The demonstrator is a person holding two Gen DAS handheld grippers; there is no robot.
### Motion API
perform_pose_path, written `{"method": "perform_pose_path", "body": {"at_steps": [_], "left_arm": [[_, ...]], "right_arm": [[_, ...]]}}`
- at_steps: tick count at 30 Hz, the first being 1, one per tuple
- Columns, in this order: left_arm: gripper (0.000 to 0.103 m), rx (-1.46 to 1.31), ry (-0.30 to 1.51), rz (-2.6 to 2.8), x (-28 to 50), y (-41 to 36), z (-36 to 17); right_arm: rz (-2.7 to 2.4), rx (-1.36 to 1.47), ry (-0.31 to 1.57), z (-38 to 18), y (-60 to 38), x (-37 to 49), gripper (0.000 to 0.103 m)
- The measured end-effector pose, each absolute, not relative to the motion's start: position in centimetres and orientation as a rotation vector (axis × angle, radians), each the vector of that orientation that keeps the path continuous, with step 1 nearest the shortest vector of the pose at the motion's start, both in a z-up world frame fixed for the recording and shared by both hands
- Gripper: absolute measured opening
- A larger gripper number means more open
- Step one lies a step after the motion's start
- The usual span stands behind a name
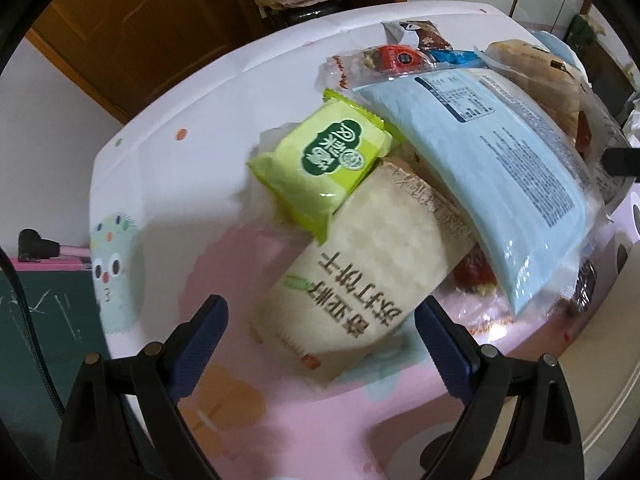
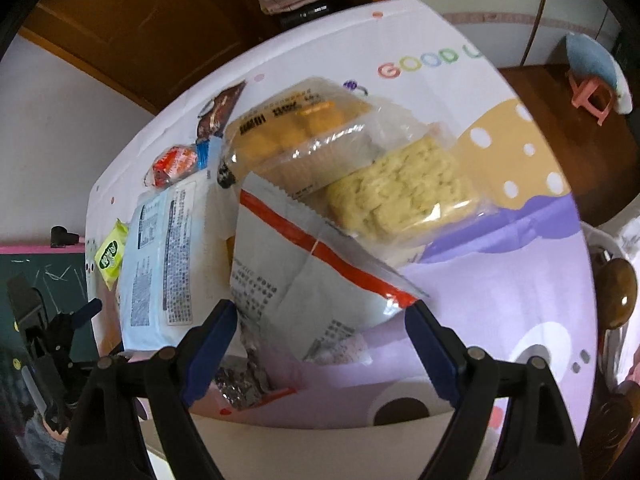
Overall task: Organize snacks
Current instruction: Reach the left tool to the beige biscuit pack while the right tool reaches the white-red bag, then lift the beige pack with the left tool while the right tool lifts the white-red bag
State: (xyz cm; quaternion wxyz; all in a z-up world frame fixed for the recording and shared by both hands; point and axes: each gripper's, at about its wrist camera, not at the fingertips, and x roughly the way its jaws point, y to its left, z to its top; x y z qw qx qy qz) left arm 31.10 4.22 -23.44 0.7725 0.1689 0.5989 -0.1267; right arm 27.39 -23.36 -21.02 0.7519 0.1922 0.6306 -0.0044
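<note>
Open right claw [image 2: 320, 328] above white-and-red packet [image 2: 304, 264].

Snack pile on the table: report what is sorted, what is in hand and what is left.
Done: nothing looks sorted; the packets lie overlapped in one heap on the patterned tablecloth.
In hand: neither gripper holds anything. The left gripper stands open over the cream cracker pack; the right gripper stands open over the white packet with a red stripe.
Left: the green packet, the pale blue pack and every other snack.

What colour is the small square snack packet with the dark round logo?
The small square snack packet is lime green, clearest in the left wrist view.
</note>
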Motion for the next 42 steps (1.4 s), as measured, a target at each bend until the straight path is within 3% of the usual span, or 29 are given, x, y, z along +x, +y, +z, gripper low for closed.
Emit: {"method": "perform_pose_path", "body": {"at_steps": [5,7,8,13,15,18,23,27,28,29,30,42], "left_arm": [[0.095,0.342,1.314,-0.271,32.1,3.9,-24.8],[0.095,0.304,1.318,-0.272,32.5,4.2,-25.0],[0.094,0.285,1.321,-0.273,32.5,4.3,-25.1],[0.076,0.257,1.296,-0.271,32.1,4.5,-24.9],[0.075,0.265,1.286,-0.250,31.4,4.4,-24.9],[0.065,0.261,1.272,-0.250,30.3,4.2,-24.7],[0.062,0.251,1.220,-0.197,28.8,4.6,-23.6],[0.050,0.189,1.193,-0.158,26.8,6.5,-22.1],[0.041,0.167,1.189,-0.153,26.4,6.8,-21.7],[0.019,0.150,1.185,-0.149,26.2,7.6,-21.4],[0.011,0.109,1.199,-0.166,26.1,8.1,-21.0],[0.011,0.043,1.070,-0.152,22.9,8.3,-15.3]], "right_arm": [[-0.011,0.443,1.394,-22.1,-23.1,27.9,0.082],[0.023,0.477,1.409,-22.6,-22.9,28.0,0.063],[0.023,0.478,1.411,-22.7,-22.7,28.0,0.062],[0.015,0.386,1.394,-22.2,-21.8,27.5,0.052],[0.021,0.348,1.389,-21.9,-21.6,27.0,0.051],[0.028,0.309,1.368,-21.2,-21.5,26.0,0.050],[0.052,0.312,1.309,-19.0,-22.3,24.6,0.050],[0.065,0.330,1.238,-17.0,-23.0,23.2,0.050],[0.070,0.338,1.224,-16.7,-23.0,23.0,0.050],[0.074,0.338,1.212,-16.4,-23.1,22.6,0.050],[0.076,0.332,1.201,-16.0,-23.1,22.3,0.050],[0.138,0.292,1.075,-12.1,-22.9,19.3,0.049]]}}
